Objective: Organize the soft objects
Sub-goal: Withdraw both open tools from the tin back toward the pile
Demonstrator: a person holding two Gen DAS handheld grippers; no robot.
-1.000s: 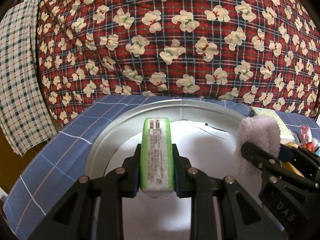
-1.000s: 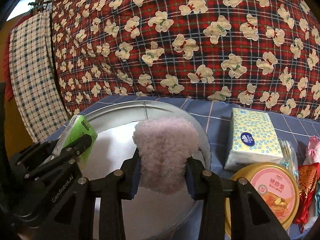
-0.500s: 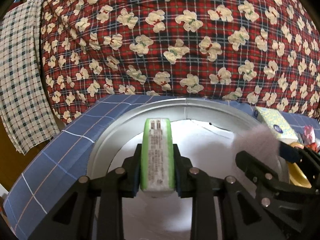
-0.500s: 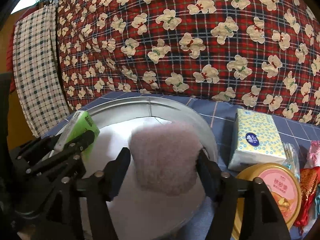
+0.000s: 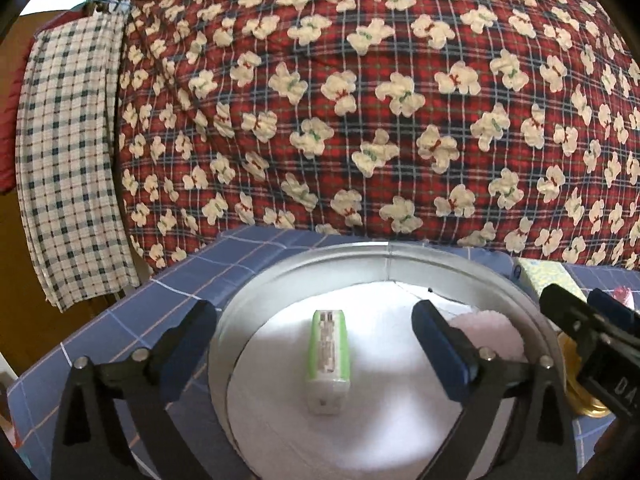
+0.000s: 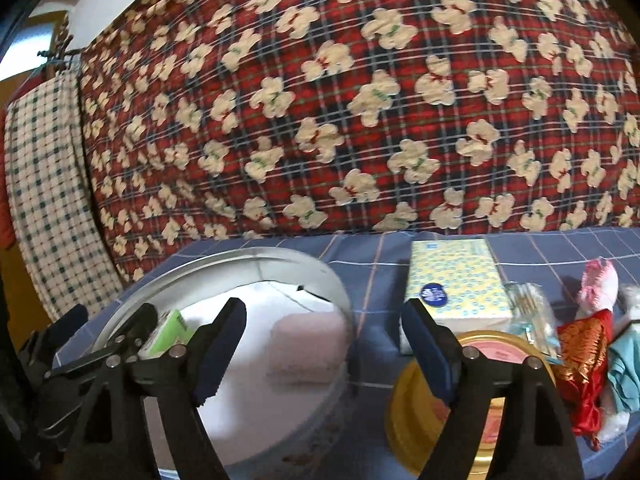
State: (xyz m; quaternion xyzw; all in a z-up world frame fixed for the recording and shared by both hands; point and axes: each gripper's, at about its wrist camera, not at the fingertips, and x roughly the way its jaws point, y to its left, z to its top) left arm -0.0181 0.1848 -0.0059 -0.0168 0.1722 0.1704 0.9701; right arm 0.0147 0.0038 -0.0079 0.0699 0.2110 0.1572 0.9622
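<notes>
Left tongs (image 5: 316,340): jaws have just been opening and now stand wide apart, holding nothing. The green tissue pack (image 5: 328,360) lies between them on the white floor of the round metal tin (image 5: 360,252), clear of both pads, its long axis running from 12 to 6 o'clock in the left wrist view.

Right tongs (image 6: 324,344): jaws have likewise just been opening and stand well apart, holding nothing. The pink fluffy pad (image 6: 308,348) lies inside the tin (image 6: 224,264), against the wall at the 3 o'clock side of the tin, between the two jaws in the right wrist view but touching neither pad. In the left wrist view the same pink fluffy pad (image 5: 492,332) appears at 3 o'clock of the green tissue pack, partly hidden behind the left tongs' right-hand finger. The green tissue pack (image 6: 168,332) shows at 9 o'clock of the pad in the right wrist view.

The tin sits on a table covered by a blue checked cloth (image 6: 372,260). At 3 o'clock of the tin lie a yellow patterned tissue pack (image 6: 456,280), a round container with a gold rim and pink lid (image 6: 492,348), and a small doll in red cloth (image 6: 588,320). At 12 o'clock, behind the table, stands a red plaid quilt with a bear print (image 5: 360,100). A white checked cloth (image 5: 68,160) hangs at 9 o'clock of the quilt.
</notes>
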